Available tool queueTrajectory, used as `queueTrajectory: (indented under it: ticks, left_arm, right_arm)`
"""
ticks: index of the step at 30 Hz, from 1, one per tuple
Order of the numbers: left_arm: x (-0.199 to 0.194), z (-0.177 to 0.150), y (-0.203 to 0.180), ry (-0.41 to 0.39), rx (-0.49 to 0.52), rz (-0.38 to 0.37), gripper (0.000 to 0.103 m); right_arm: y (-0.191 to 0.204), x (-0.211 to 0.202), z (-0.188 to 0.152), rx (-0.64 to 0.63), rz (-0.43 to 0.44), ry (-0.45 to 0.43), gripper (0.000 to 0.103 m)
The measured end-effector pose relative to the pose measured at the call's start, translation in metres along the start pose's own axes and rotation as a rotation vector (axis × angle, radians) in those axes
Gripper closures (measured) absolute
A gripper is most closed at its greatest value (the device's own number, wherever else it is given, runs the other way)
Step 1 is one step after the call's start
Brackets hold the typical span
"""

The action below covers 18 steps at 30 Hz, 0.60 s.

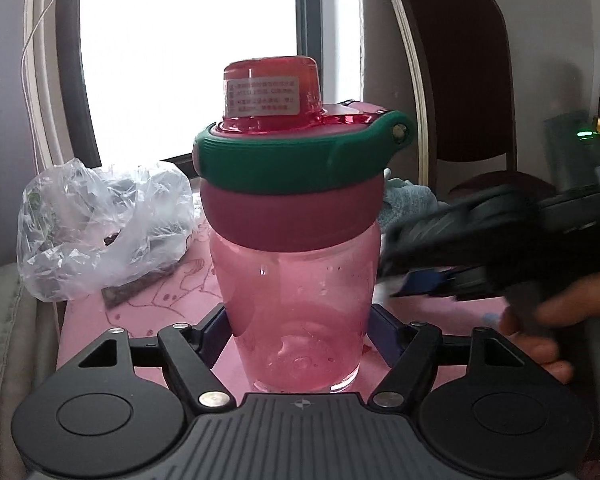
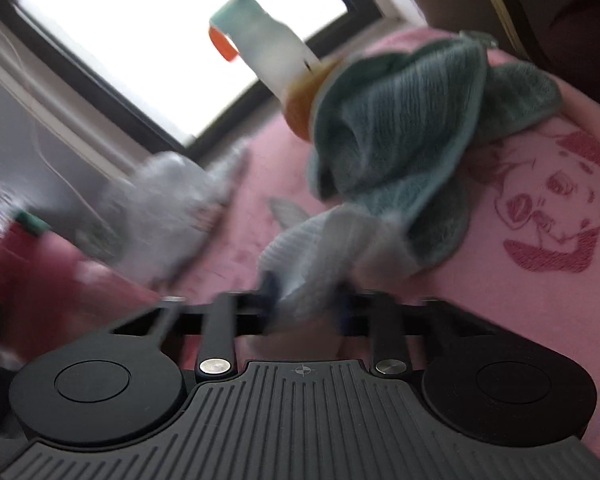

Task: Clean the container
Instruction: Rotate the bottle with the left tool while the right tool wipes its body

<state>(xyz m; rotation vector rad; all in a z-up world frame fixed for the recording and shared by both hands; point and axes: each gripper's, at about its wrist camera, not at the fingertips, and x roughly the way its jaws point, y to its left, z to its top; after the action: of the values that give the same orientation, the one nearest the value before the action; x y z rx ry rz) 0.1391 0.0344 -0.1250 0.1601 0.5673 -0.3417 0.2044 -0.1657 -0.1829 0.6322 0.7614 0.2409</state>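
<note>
A clear pink bottle [image 1: 296,280] with a green lid ring and a red cap stands upright on the pink printed tablecloth [image 1: 140,320]. My left gripper [image 1: 300,316] is shut on its lower body, one finger on each side. In the left wrist view my right gripper [image 1: 404,280], held by a hand [image 1: 540,340], comes in blurred from the right, close to the bottle's side. In the blurred right wrist view the right gripper [image 2: 308,292] is shut on a white cloth [image 2: 324,240]. The bottle [image 2: 20,272] shows at that view's far left.
A crumpled clear plastic bag [image 1: 100,224] lies left of the bottle. A teal towel [image 2: 400,152] is bunched on the tablecloth [image 2: 540,320], with a white and orange spray bottle [image 2: 268,60] behind it. A chair back [image 1: 460,60] and a window [image 1: 180,40] stand beyond.
</note>
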Motion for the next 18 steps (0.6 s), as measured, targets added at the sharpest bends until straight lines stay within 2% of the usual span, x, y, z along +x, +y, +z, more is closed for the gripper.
queueTrajectory:
  ticks: [2, 4, 7, 10, 14, 16, 18]
  left_arm:
    - [0.001, -0.001, 0.001, -0.003, 0.003, -0.002, 0.032]
    - [0.002, -0.001, 0.002, -0.006, 0.005, -0.003, 0.032]
    - [0.003, -0.002, 0.004, -0.011, 0.009, -0.004, 0.032]
    - [0.001, -0.004, 0.005, -0.015, 0.013, 0.0, 0.032]
    - [0.002, -0.003, 0.004, -0.008, 0.013, 0.01, 0.032]
    - [0.003, -0.002, 0.003, -0.003, 0.018, 0.016, 0.032]
    - [0.003, -0.002, 0.002, 0.002, 0.018, 0.022, 0.032]
  right_arm:
    - [-0.003, -0.001, -0.002, -0.002, -0.004, -0.001, 0.091]
    - [-0.01, -0.009, -0.002, 0.05, 0.045, 0.018, 0.092]
    - [-0.029, -0.019, -0.003, 0.23, 0.271, 0.102, 0.092]
    - [-0.043, -0.02, -0.006, 0.396, 0.41, 0.156, 0.092]
    - [-0.053, -0.019, -0.005, 0.633, 0.656, 0.138, 0.092]
    - [-0.047, -0.019, 0.0, 0.65, 0.693, 0.115, 0.092]
    - [-0.039, -0.014, 0.001, 0.602, 0.61, 0.119, 0.092]
